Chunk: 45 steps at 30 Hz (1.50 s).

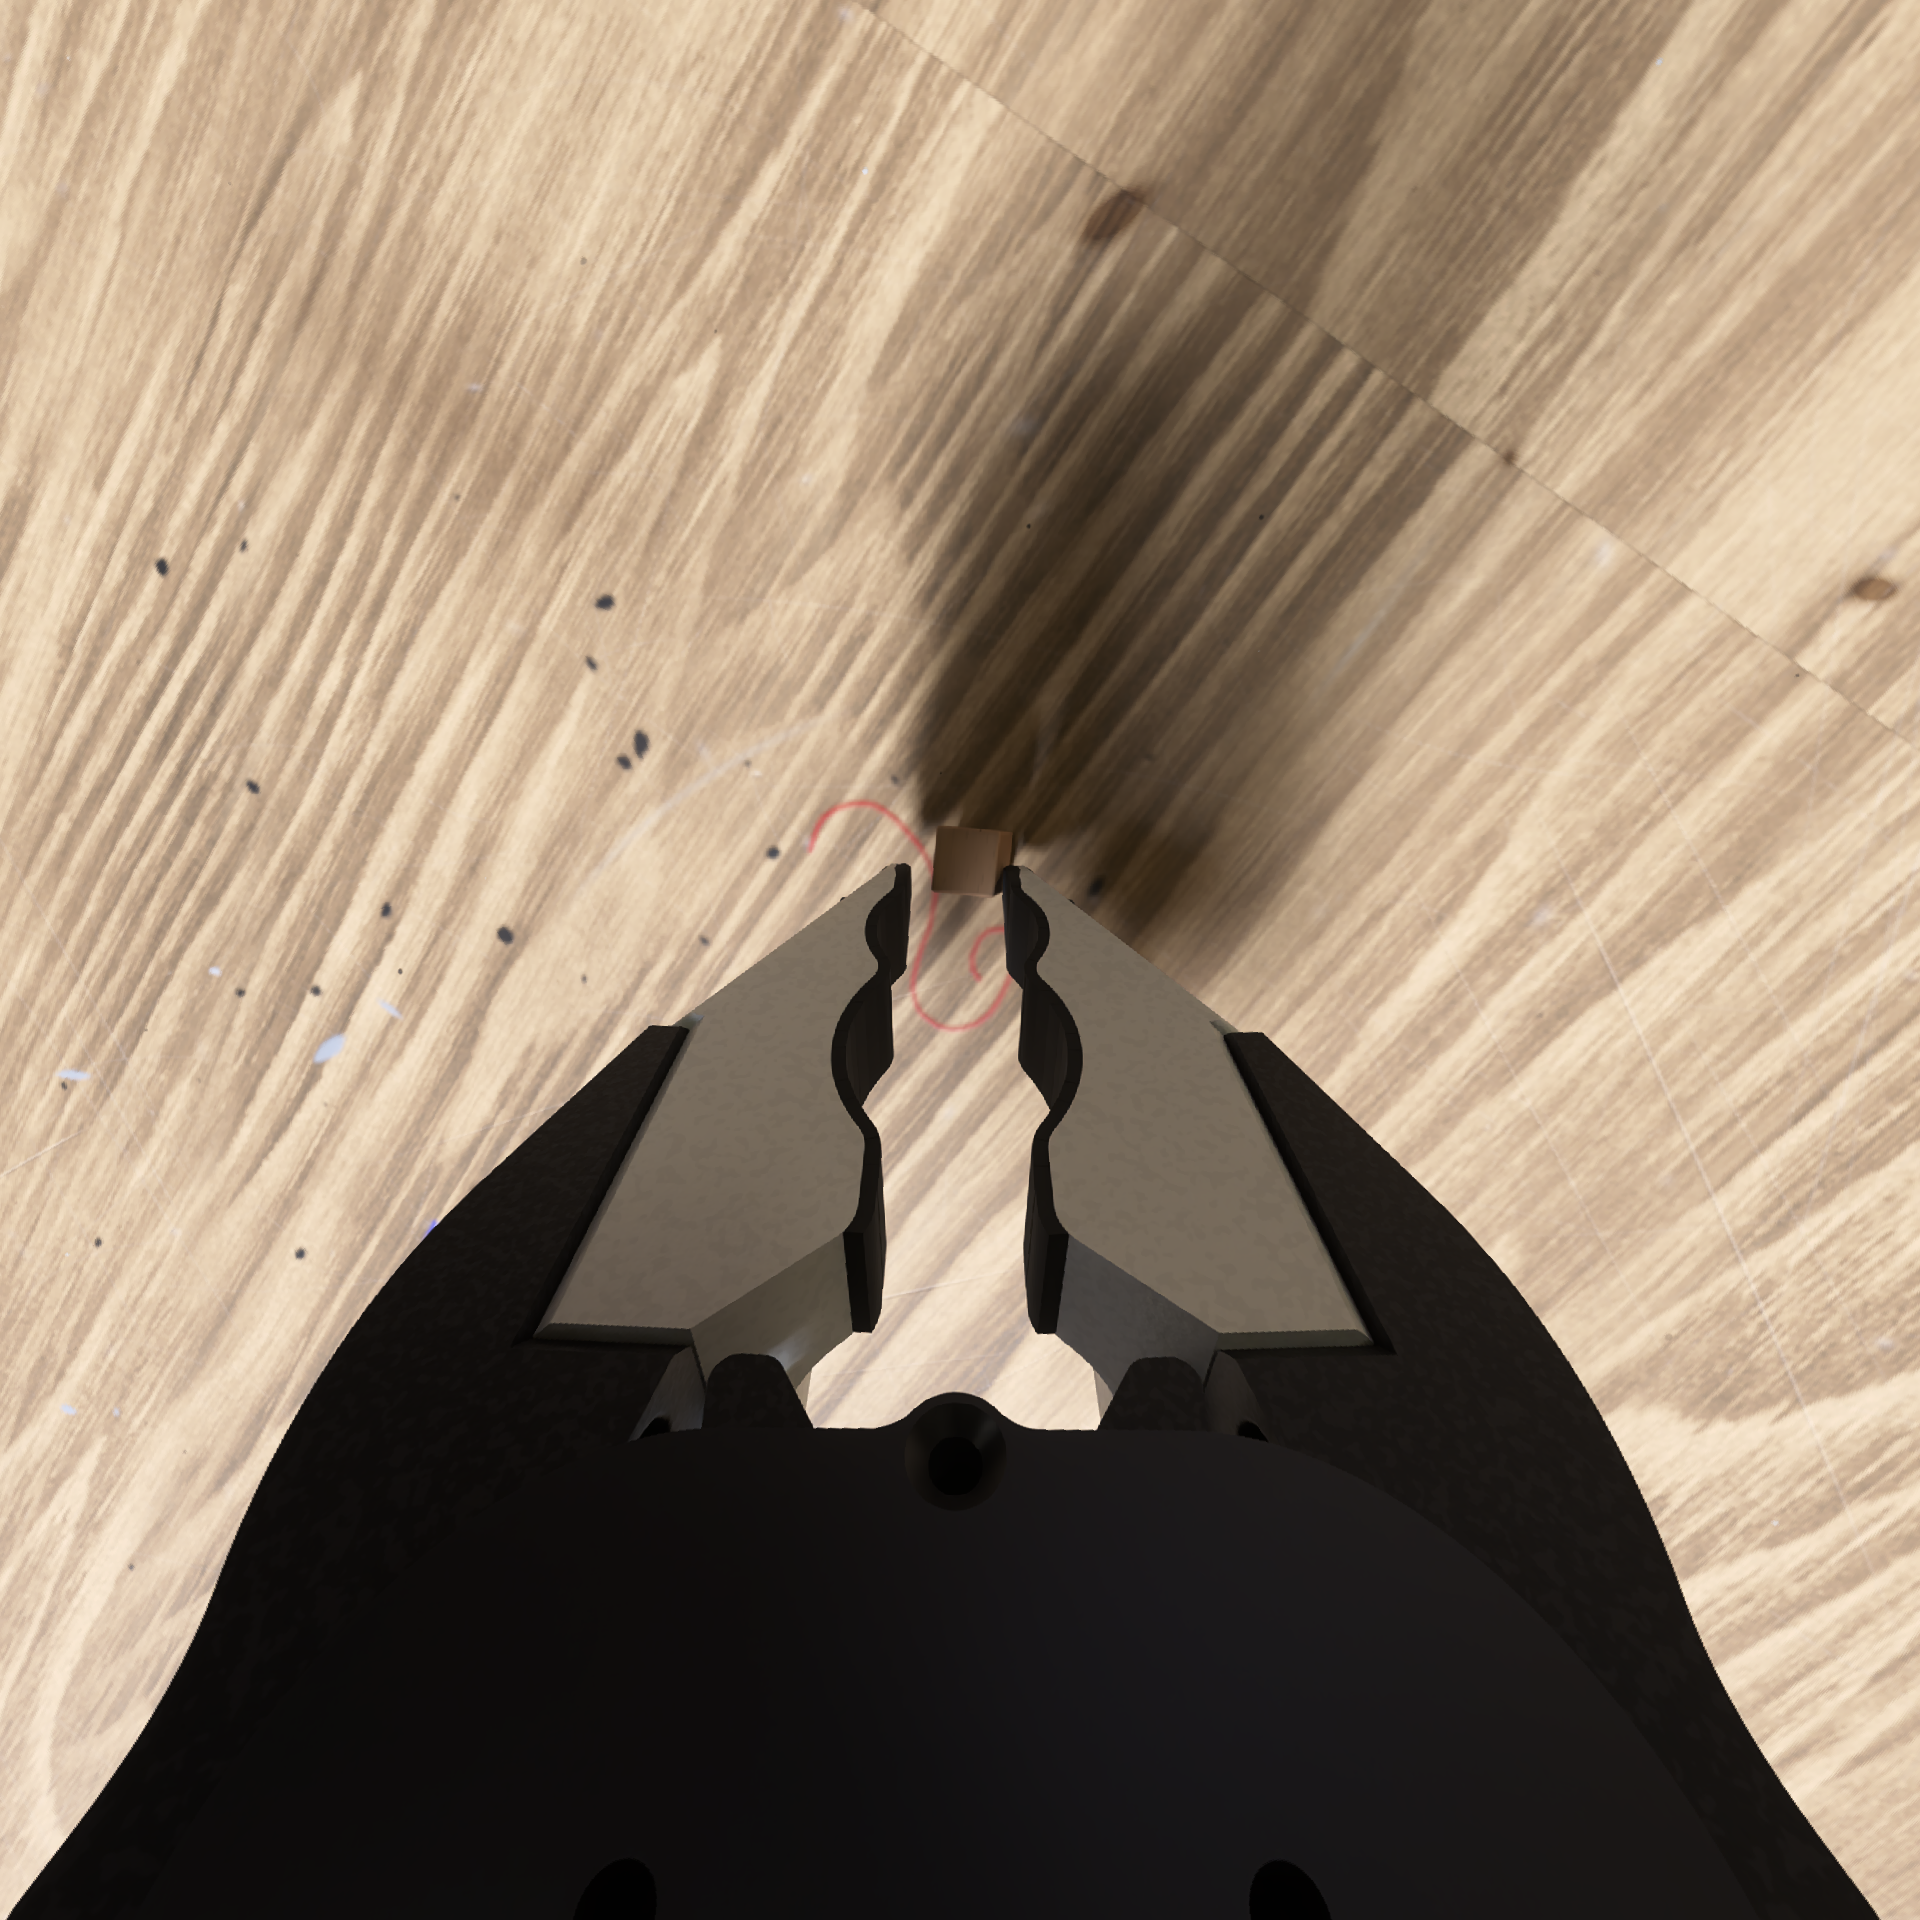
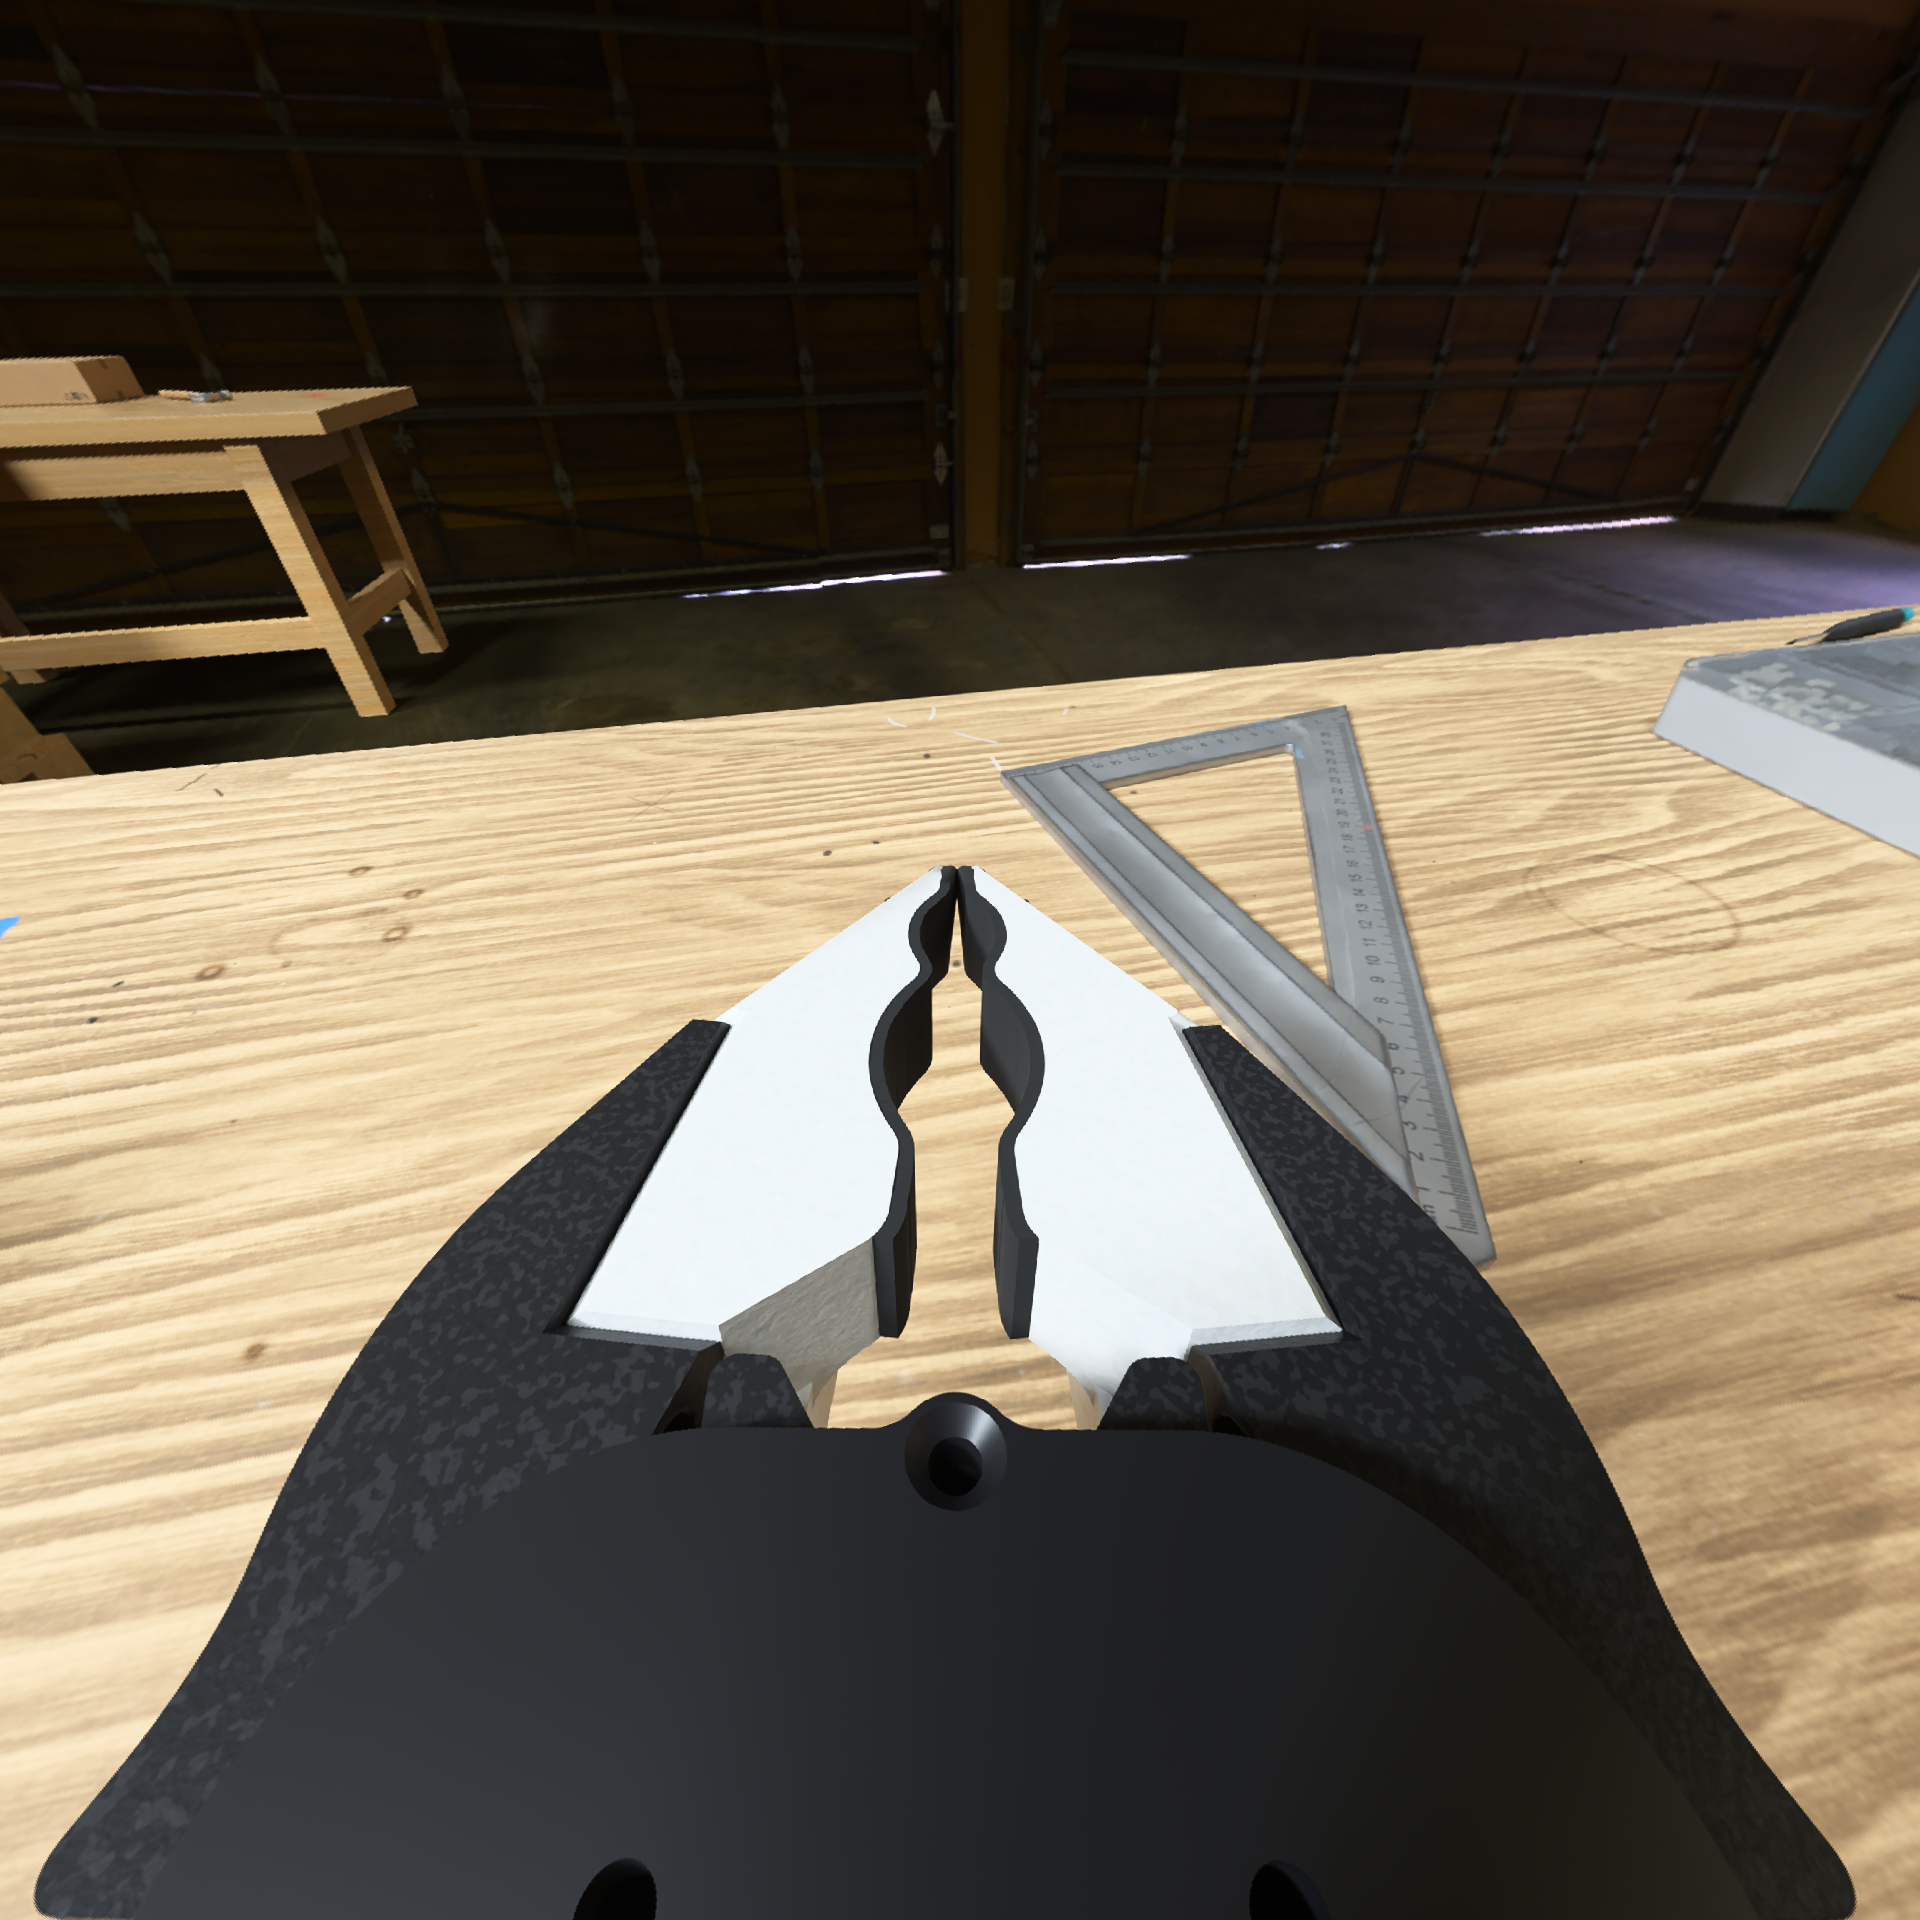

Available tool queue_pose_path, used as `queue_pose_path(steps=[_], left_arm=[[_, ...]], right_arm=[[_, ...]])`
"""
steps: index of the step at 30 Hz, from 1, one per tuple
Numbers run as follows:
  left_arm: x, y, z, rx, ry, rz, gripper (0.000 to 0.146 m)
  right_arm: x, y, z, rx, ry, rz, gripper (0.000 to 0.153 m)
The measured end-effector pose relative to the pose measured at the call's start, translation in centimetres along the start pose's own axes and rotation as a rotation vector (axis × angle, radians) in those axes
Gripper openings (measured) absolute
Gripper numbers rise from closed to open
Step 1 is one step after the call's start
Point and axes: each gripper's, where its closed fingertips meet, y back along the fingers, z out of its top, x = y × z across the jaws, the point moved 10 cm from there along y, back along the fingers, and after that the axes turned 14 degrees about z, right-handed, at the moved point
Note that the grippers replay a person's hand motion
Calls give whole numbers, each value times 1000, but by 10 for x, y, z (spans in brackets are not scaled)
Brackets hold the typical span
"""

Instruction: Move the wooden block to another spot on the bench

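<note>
In the left wrist view a small brown wooden block (image 1: pixel 971 858) sits on the light wooden bench (image 1: pixel 416 520), in the dark shadow at my fingertips. My left gripper (image 1: pixel 956 881) points down at it and is open. The block lies at the mouth of the jaws, close to the right fingertip (image 1: pixel 1016 889), with a gap to the left fingertip (image 1: pixel 896 883). My right gripper (image 2: pixel 956 875) is shut and empty, held low over the bench (image 2: pixel 416 1039) in the right wrist view. The block does not show there.
A metal triangular square (image 2: pixel 1361 935) lies flat just right of my right gripper. A grey flat box (image 2: pixel 1808 717) and a pen (image 2: pixel 1860 625) sit at the far right. The bench's far edge (image 2: pixel 623 732) faces a second workbench (image 2: pixel 208 426). A red scribble (image 1: pixel 925 977) and a board seam (image 1: pixel 1455 416) mark the bench.
</note>
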Motion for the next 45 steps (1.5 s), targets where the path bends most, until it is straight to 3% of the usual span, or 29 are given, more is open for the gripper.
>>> queue_pose_path(steps=[9,26,45], left_arm=[[8,-3,-2,-1,48,-73,14],[-10,11,24,-80,-101,-91,11],[-94,-16,137,-187,-499,-179,11]], right_arm=[[15,-9,-7,63,35,88,0],[17,-8,-5,76,50,120,0],[22,-9,-6,92,49,180,0]])
